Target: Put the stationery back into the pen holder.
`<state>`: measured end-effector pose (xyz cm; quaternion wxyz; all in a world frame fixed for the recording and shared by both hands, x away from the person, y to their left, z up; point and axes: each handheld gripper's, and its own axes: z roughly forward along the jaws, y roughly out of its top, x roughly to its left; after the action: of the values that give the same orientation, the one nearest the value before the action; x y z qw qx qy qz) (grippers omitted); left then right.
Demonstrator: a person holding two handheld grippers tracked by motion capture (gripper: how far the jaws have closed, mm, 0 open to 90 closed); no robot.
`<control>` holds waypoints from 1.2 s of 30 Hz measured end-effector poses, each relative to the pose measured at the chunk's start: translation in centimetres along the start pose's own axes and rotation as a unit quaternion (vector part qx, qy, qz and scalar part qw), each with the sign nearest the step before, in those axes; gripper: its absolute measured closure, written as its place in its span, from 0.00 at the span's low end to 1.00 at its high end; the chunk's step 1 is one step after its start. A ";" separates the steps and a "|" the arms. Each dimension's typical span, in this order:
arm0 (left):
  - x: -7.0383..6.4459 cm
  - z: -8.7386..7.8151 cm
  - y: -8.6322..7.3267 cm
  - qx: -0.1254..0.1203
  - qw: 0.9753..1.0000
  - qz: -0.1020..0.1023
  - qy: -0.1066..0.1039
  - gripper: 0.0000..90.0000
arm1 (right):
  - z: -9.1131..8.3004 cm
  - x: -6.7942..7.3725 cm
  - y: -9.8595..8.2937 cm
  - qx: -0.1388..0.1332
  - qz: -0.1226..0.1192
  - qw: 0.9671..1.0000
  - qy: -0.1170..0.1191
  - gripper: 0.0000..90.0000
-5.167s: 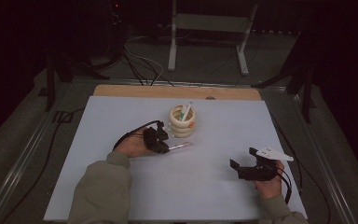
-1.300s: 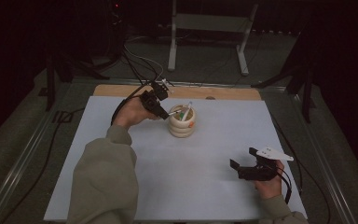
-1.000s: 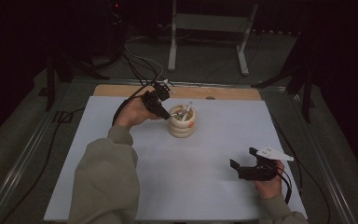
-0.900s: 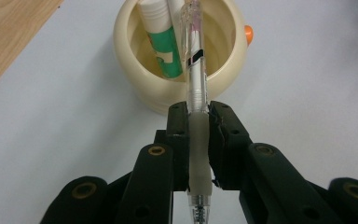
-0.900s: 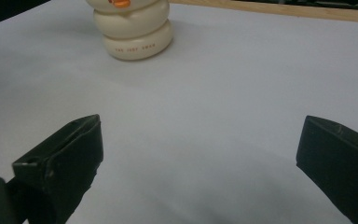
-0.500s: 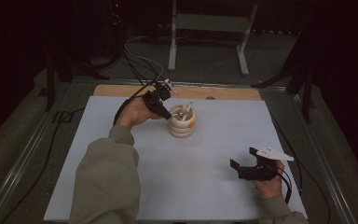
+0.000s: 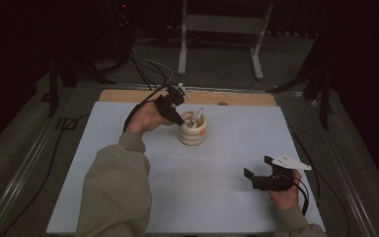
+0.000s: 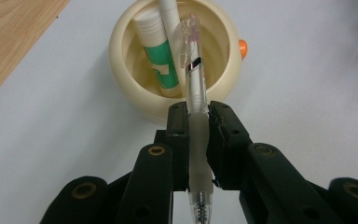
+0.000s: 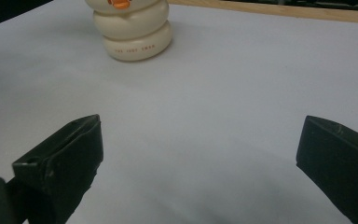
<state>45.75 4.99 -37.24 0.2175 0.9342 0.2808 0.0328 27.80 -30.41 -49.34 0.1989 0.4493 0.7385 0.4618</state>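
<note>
White table (image 7: 128, 148), left gripper (image 8: 198, 116) clamping pen (image 8: 193, 79), glue stick (image 8: 156, 60) inside holder (image 8: 121, 51)

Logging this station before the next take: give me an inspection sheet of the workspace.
Surface: white sheet over a wooden table; wood shows along the far edge.
Job's things: clear pen clamped by the left gripper, its tip over the cream holder; the holder already contains a green-and-white tube and a white stick.
Clutter: nothing seen.
Grippers: left gripper shut on the pen at the holder's rim; right gripper open, apart from the holder, near the sheet's right front.
Cables: black cable trails from the left gripper; more cables on the floor beyond.
Surroundings: dark room, grey metal stand behind the table.
</note>
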 end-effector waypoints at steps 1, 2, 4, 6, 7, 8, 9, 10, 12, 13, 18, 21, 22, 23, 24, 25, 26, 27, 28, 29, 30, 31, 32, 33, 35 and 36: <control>0.0 0.0 0.0 -0.001 1.000 -0.001 0.000 0.88 | 0.0 0.0 0.0 0.000 -0.001 1.000 0.000 0.01; 0.0 0.0 0.1 -0.001 1.000 -0.001 0.000 0.88 | 0.0 0.0 0.0 0.000 -0.001 1.000 0.000 0.01; 0.0 0.0 0.2 -0.001 1.000 -0.001 0.001 0.88 | 0.0 0.0 0.0 0.000 0.000 1.000 0.000 0.01; 0.0 0.0 0.2 -0.004 1.000 -0.003 0.000 0.88 | 0.1 0.0 0.0 0.000 -0.001 1.000 0.000 0.01; 0.0 0.0 0.2 -0.004 1.000 -0.004 0.000 0.88 | 0.1 0.0 0.0 0.000 -0.002 1.000 0.000 0.01; 0.0 0.0 0.3 -0.005 1.000 -0.004 0.000 0.88 | 0.1 0.0 0.0 0.000 -0.002 1.000 0.000 0.01; 0.0 0.0 0.3 -0.005 1.000 -0.004 0.000 0.88 | 0.1 0.0 0.0 0.000 -0.002 1.000 0.000 0.01; 0.0 0.0 0.3 -0.007 1.000 -0.006 -0.001 0.88 | 0.1 0.0 0.0 0.000 -0.002 1.000 0.000 0.01; 0.0 0.0 0.4 -0.009 1.000 -0.005 0.000 0.88 | 0.1 0.0 0.0 0.000 -0.002 1.000 0.000 0.01; 0.0 0.0 0.4 -0.011 1.000 -0.006 -0.001 0.88 | 0.1 0.0 0.0 0.000 -0.002 1.000 0.000 0.01; 0.0 0.0 0.6 -0.015 1.000 -0.009 0.001 0.88 | 0.1 0.0 0.0 0.000 -0.002 1.000 0.001 0.01; 0.0 0.0 0.7 -0.017 1.000 -0.010 0.002 0.88 | 0.1 0.0 0.0 0.000 -0.002 1.000 0.001 0.01; 0.0 0.0 0.7 -0.019 1.000 -0.012 0.004 0.88 | 0.1 0.0 0.0 0.000 -0.002 1.000 0.001 0.01; 0.0 0.0 0.7 -0.020 1.000 -0.014 0.006 0.88 | 0.1 0.0 0.0 0.000 -0.002 1.000 0.001 0.01; 0.0 0.1 0.7 -0.021 1.000 -0.015 0.007 0.88 | 0.1 0.0 0.0 0.000 -0.002 1.000 0.001 0.01; 0.0 0.1 0.7 -0.021 1.000 -0.015 0.007 0.88 | 0.1 0.0 0.0 0.000 -0.002 1.000 0.001 0.01; 0.0 0.1 0.7 -0.021 1.000 -0.015 0.007 0.88 | 0.1 0.0 0.0 0.000 -0.002 1.000 0.001 0.01; 0.0 0.2 0.8 -0.021 1.000 -0.015 0.007 0.88 | 0.1 0.0 0.0 0.000 -0.003 1.000 0.001 0.01; 0.0 0.2 0.8 -0.019 1.000 -0.014 0.007 0.88 | 0.1 0.0 0.0 0.000 -0.002 1.000 0.001 0.01; 0.0 0.3 0.8 -0.019 1.000 -0.015 0.006 0.88 | 0.1 0.0 0.0 0.000 -0.002 1.000 0.000 0.01; 0.0 0.4 0.8 -0.019 1.000 -0.015 0.006 0.88 | 0.1 -0.1 0.0 0.000 -0.002 1.000 0.001 0.01; 0.0 0.4 0.8 -0.017 1.000 -0.015 0.005 0.88 | 0.0 -0.1 0.0 0.000 -0.002 1.000 0.001 0.01; -0.1 0.5 0.8 -0.015 1.000 -0.014 0.006 0.88 | 0.0 -0.1 0.0 0.000 -0.001 1.000 0.000 0.01; -0.1 0.6 0.8 -0.013 1.000 -0.013 0.006 0.88 | 0.0 0.0 0.0 0.000 0.000 1.000 0.000 0.01; -0.1 0.7 0.9 -0.011 1.000 -0.012 0.006 0.88 | 0.0 -0.1 0.0 -0.001 -0.001 1.000 0.000 0.01; -0.1 0.7 0.9 -0.011 1.000 -0.012 0.006 0.88 | 0.0 -0.1 0.0 -0.001 -0.001 1.000 0.000 0.01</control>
<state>46.22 3.99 -37.47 0.2264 0.9281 0.2929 0.0386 27.86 -30.46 -49.36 0.1995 0.4486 0.7385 0.4621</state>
